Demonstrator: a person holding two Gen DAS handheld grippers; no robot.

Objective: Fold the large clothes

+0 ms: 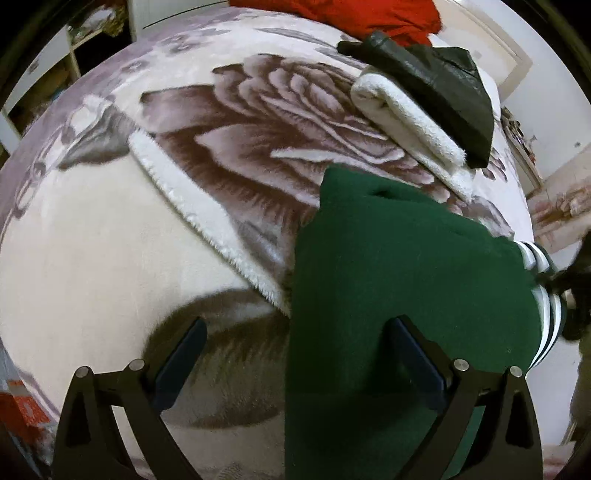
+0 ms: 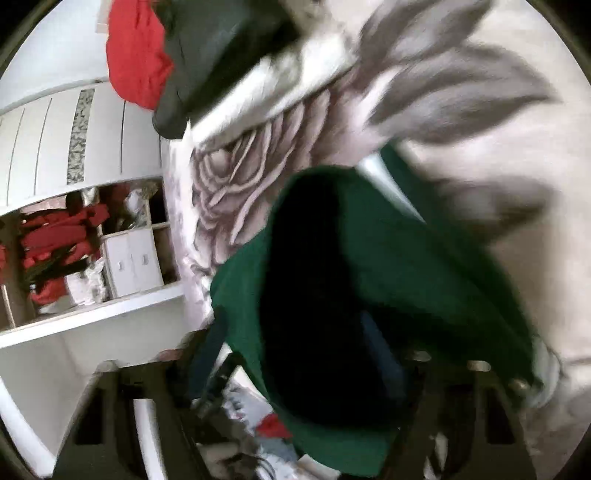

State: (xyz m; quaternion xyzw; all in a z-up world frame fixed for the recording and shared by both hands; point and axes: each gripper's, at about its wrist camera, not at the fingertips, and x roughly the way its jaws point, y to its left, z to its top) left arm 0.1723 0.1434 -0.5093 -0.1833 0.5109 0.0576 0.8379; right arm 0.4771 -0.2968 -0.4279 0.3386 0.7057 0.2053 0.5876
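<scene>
A dark green garment [image 1: 388, 258] with a white-striped hem [image 1: 546, 317] lies on the flowered blanket [image 1: 92, 240] of a bed. My left gripper [image 1: 295, 347] hovers open over its near edge, one finger above the green cloth and the other above bare blanket, nothing between the pads. At the right edge of the left wrist view my right gripper [image 1: 569, 291] sits on the striped hem. The right wrist view is blurred: green cloth [image 2: 424, 258] hangs bunched right in front of the camera over my right gripper [image 2: 291, 332], hiding its fingertips.
A folded white fleece [image 1: 406, 122] with a dark leather-like garment [image 1: 436, 81] on top lies at the far side of the bed, a red garment [image 1: 351, 14] behind it. White shelves [image 2: 129, 258] with red items stand beside the bed.
</scene>
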